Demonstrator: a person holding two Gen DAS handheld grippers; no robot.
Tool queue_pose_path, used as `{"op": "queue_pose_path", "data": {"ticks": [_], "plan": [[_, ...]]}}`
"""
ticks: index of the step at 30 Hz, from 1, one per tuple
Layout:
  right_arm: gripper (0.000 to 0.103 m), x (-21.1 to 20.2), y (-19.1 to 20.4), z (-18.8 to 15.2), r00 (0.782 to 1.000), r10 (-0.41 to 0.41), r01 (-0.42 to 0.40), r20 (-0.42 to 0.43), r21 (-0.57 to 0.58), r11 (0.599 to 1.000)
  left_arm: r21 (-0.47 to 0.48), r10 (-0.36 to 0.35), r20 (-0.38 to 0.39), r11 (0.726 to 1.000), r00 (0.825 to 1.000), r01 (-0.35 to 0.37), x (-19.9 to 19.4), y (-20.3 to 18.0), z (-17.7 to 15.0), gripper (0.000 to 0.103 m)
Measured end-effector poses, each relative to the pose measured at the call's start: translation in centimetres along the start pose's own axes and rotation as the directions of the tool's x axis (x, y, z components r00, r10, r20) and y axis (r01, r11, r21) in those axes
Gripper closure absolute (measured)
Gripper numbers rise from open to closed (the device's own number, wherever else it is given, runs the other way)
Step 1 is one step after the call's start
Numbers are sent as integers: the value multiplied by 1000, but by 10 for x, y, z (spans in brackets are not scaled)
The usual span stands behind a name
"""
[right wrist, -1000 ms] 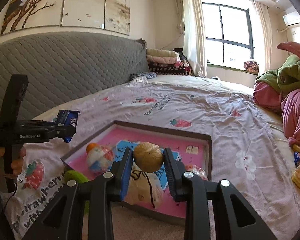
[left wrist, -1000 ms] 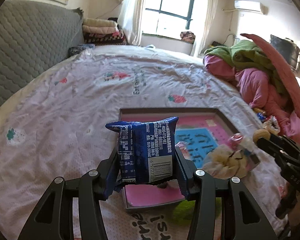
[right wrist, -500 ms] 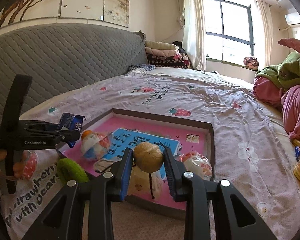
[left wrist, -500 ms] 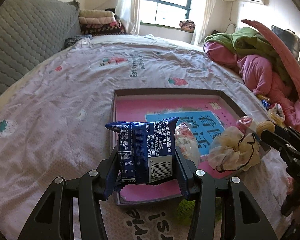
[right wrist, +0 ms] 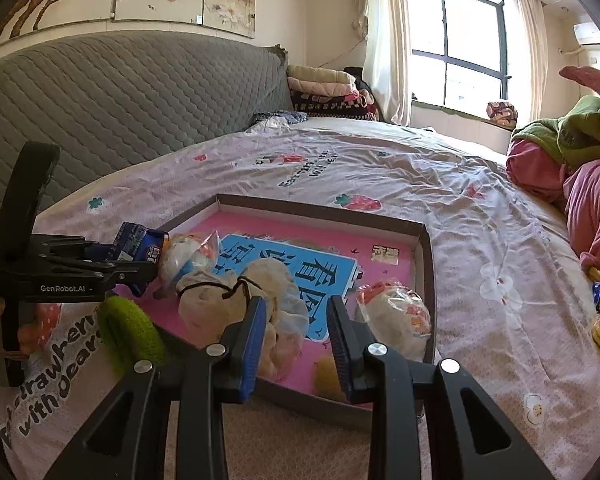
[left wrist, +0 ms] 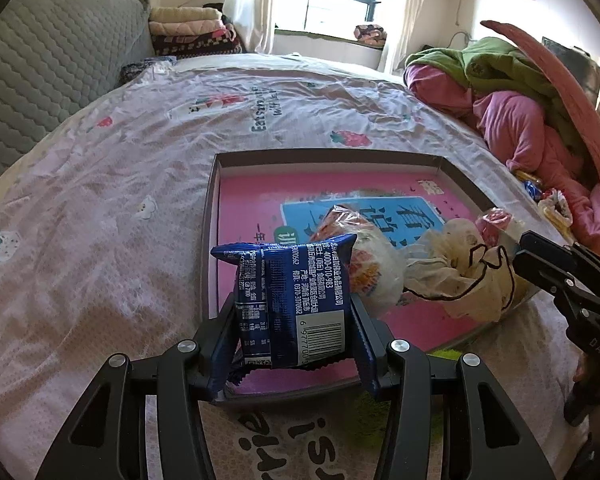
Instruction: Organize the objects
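Left gripper [left wrist: 292, 316] is clamping the blue snack packet [left wrist: 296, 300] above the pink tray's [right wrist: 426, 264] 7 o'clock corner. Right gripper [right wrist: 296, 340] is hanging spread apart, gripping nothing, over the tray's 6 o'clock edge.

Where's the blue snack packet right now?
The blue snack packet is clamped in the left gripper, over the near-left corner of the pink tray.

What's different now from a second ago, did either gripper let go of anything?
The right gripper opened and released the round tan item, now a yellowish blur in the pink tray. Both grippers moved closer over the tray. The left gripper still clamps the blue snack packet.
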State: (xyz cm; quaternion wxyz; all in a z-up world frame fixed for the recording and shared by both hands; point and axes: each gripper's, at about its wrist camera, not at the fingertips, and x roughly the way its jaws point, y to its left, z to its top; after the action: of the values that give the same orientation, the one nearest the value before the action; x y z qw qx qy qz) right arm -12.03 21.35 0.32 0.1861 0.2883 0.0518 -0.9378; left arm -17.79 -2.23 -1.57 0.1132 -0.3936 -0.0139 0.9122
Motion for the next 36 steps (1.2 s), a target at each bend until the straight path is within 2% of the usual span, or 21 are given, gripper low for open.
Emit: {"op": "queue_pose_path", "data": {"ticks": [16,36], "plan": [[71,13,-7,-8,998,1,2,-67,38,999,26,7,-38,1000,999,-6,9,-8,-6,51],[71,12,0,-10,997,-1,2,-80,12,1000,29,44,-25,999,999,-43,2,-9,-3,49]]}}
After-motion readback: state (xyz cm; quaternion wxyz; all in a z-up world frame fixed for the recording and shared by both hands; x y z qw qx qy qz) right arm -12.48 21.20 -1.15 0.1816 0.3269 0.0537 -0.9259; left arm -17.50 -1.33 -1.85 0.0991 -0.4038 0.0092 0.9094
